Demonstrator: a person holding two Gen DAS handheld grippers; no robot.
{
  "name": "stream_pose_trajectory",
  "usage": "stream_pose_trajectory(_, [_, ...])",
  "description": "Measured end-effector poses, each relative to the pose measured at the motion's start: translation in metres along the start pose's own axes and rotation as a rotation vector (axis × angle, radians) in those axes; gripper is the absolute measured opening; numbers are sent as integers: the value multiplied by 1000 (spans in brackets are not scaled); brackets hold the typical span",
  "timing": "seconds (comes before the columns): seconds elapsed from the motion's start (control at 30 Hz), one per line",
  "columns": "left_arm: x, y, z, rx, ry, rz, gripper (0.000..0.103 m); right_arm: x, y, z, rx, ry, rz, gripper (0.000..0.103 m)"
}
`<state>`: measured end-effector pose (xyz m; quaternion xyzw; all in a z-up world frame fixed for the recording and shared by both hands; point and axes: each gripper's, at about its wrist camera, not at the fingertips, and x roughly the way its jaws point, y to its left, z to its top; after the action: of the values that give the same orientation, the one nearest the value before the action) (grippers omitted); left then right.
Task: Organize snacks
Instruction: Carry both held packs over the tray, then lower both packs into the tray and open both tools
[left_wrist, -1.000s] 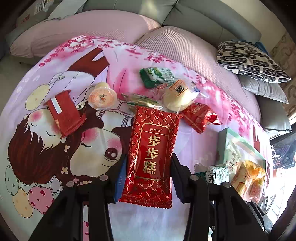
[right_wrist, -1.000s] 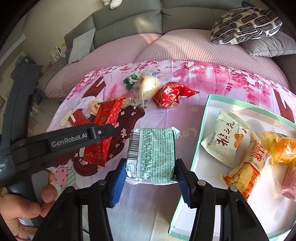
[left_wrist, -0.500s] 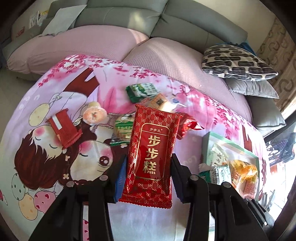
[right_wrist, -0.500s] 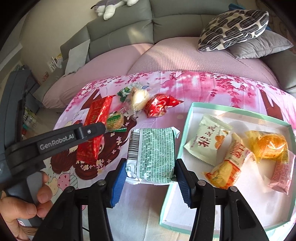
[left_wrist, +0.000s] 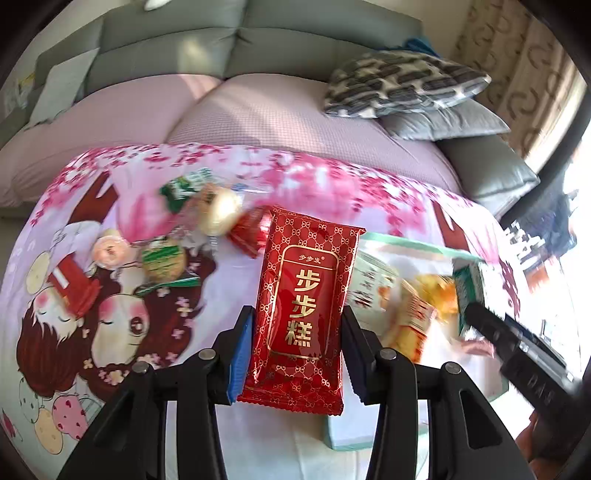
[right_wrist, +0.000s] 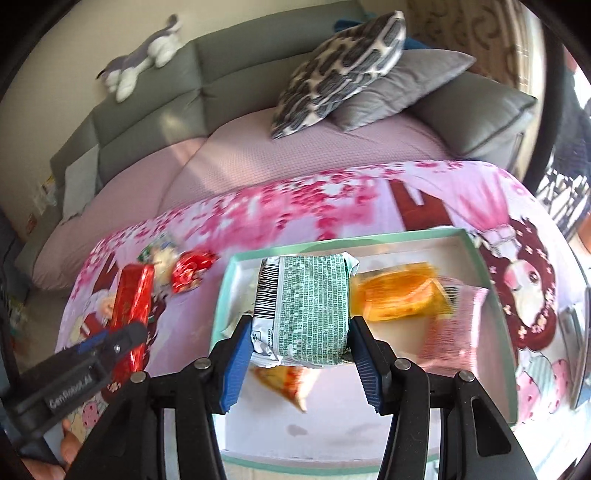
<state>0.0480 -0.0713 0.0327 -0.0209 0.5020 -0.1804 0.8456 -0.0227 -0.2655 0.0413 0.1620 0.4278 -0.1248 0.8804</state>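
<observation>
My left gripper (left_wrist: 297, 354) is shut on a long red snack packet with gold lettering (left_wrist: 304, 299), held above the cartoon-print cloth just left of the mint-edged tray (left_wrist: 406, 242). My right gripper (right_wrist: 297, 356) is shut on a green-and-white wrapped snack (right_wrist: 310, 306) held over the tray (right_wrist: 491, 332), which holds an orange packet (right_wrist: 399, 295), a pink packet (right_wrist: 454, 325) and another orange-and-white one under the held snack. The left gripper (right_wrist: 110, 343) with the red packet (right_wrist: 131, 306) shows at the left of the right wrist view.
Loose snacks lie on the cloth at left: a round bun (left_wrist: 219, 210), a green packet (left_wrist: 181, 186), a red wrapped sweet (left_wrist: 249, 230), a round green cake (left_wrist: 164, 258), a jelly cup (left_wrist: 109, 249), a small red packet (left_wrist: 74, 288). A grey sofa with cushions (right_wrist: 343, 70) stands behind.
Both grippers have risen and swung to the right with their snacks. The right one now hangs over the tray, and the left one has come up beside the tray's left edge.
</observation>
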Motion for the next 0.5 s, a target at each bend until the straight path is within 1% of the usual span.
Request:
stream_pose_trajectory(0.13, [3,-16,-3,36,13,-17,46,-10,-19,1,40,-20,-26,55])
stream_pose_trajectory(0.27, [7,-27,-8,64,31,-24,46,-14,-26,0,54,-22,-45,55])
stream_pose_trajectory(0.5, [25,-42,-18,115,84,3,47,1,-27,-14,41,45,-61,55])
